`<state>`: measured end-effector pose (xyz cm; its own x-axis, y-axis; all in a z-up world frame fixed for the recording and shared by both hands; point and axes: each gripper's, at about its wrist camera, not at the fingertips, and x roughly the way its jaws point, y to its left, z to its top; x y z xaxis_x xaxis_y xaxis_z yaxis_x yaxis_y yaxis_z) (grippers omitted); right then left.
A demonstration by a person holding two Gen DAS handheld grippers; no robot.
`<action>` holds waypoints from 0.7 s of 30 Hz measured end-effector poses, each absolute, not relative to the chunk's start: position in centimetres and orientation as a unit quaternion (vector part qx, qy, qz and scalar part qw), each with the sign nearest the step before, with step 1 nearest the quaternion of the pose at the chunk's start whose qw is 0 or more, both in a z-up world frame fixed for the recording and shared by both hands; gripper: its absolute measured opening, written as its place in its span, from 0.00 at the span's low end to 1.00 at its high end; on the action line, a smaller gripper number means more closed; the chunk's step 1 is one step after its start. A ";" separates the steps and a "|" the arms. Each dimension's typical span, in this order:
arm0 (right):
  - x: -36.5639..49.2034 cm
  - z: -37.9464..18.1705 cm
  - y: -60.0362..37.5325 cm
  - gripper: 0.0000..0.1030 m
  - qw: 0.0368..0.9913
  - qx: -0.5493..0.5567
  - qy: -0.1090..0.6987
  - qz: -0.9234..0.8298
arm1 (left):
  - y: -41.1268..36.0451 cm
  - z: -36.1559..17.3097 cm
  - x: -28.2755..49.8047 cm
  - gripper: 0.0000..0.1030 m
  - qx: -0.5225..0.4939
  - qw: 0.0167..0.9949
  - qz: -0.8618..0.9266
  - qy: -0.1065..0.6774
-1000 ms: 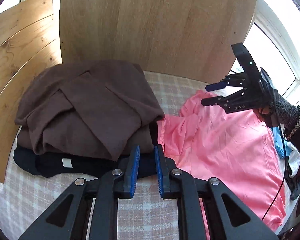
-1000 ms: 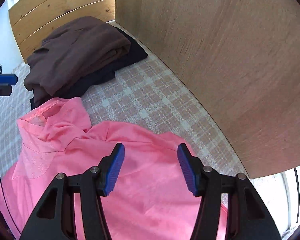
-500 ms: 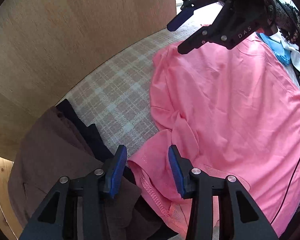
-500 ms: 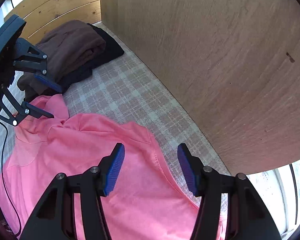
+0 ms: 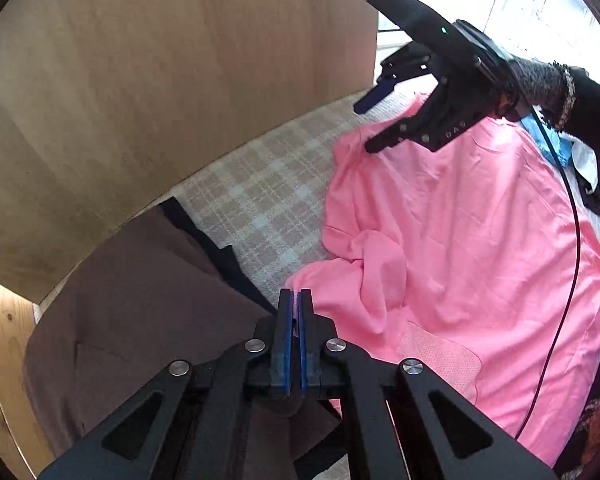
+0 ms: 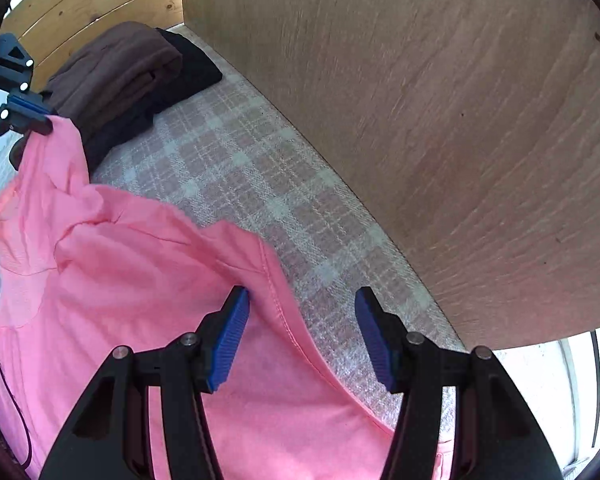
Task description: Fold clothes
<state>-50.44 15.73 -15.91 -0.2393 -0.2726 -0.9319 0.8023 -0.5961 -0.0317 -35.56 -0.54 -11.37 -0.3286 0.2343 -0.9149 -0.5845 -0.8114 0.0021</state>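
Pink shirt (image 5: 460, 240) lies rumpled on the checked woven cloth (image 5: 260, 200); the left gripper (image 5: 294, 300) pinches its corner, while the right gripper (image 6: 302, 312) gapes astride its stitched hem.

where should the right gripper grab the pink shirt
Best bet: the stitched edge of the pink shirt, lying flat between the open right gripper pads. Come straight down from above; the left gripper already pinches the other corner.

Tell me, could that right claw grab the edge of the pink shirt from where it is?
Probably yes. The right gripper hangs open over the pink shirt, whose hem runs between its pads, and nothing lies in between.
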 end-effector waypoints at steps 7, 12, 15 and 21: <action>-51.4 -16.4 15.4 0.52 0.357 0.499 0.249 -0.749 | -4.6 -9.7 -34.3 0.02 -0.504 0.221 0.826 0.120; -50.8 -16.2 14.9 0.15 0.337 0.487 0.271 -0.759 | -6.1 -9.6 -33.7 0.02 -0.497 0.206 0.839 0.078; -49.9 -15.4 14.4 0.21 0.337 0.475 0.280 -0.763 | -6.9 -9.8 -33.8 0.01 -0.495 0.174 0.848 0.077; -48.1 -13.1 13.4 0.43 0.372 0.457 0.254 -0.767 | -5.8 -7.6 -28.6 0.21 -0.472 0.207 0.855 0.056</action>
<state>-48.14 13.39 -13.13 -0.3061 -0.3390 -0.8896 0.8026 -0.5945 -0.0497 -28.63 -5.75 -7.57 -0.4685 0.3012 -0.8305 -0.4074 -0.9078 -0.0994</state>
